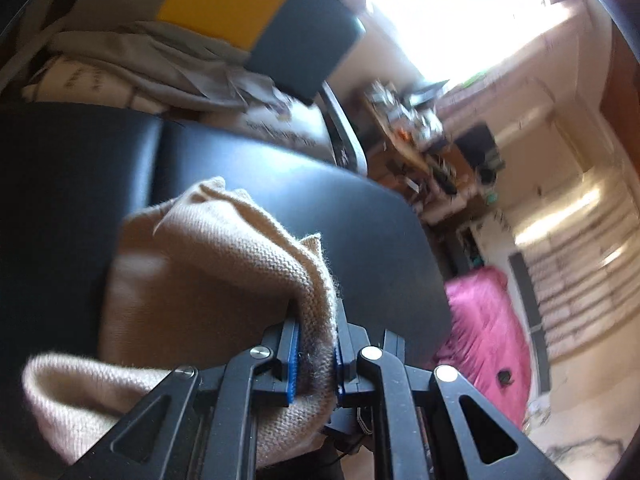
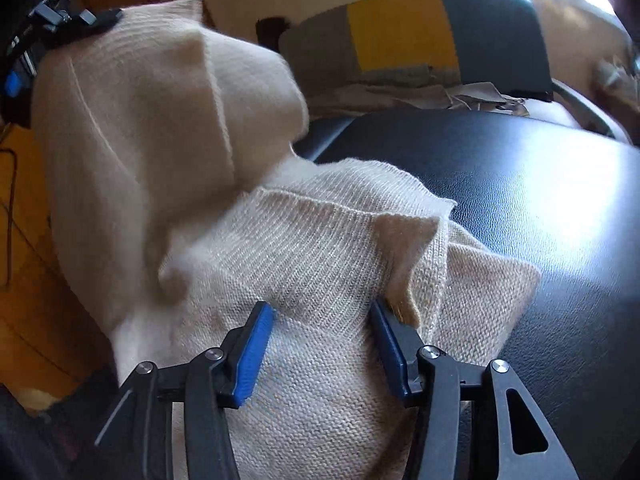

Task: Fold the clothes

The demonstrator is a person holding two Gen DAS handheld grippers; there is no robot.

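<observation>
A beige knit sweater (image 2: 304,248) lies bunched on a black leather surface (image 2: 540,200). My right gripper (image 2: 322,316) is open, its blue pads (image 2: 256,344) straddling a fold of the knit just above it. My left gripper (image 1: 316,344) is shut on a bunched edge of the same sweater (image 1: 224,256) and holds it lifted over the black surface (image 1: 240,168). The left gripper also shows in the right wrist view (image 2: 60,24) at the top left, holding the raised part of the sweater.
A pile of light cloth (image 1: 160,68) and a yellow and grey cushion (image 1: 248,4) lie behind the black surface, also in the right wrist view (image 2: 404,32). A pink cloth (image 1: 484,320) lies on the floor. A cluttered table (image 1: 420,136) stands near a bright window.
</observation>
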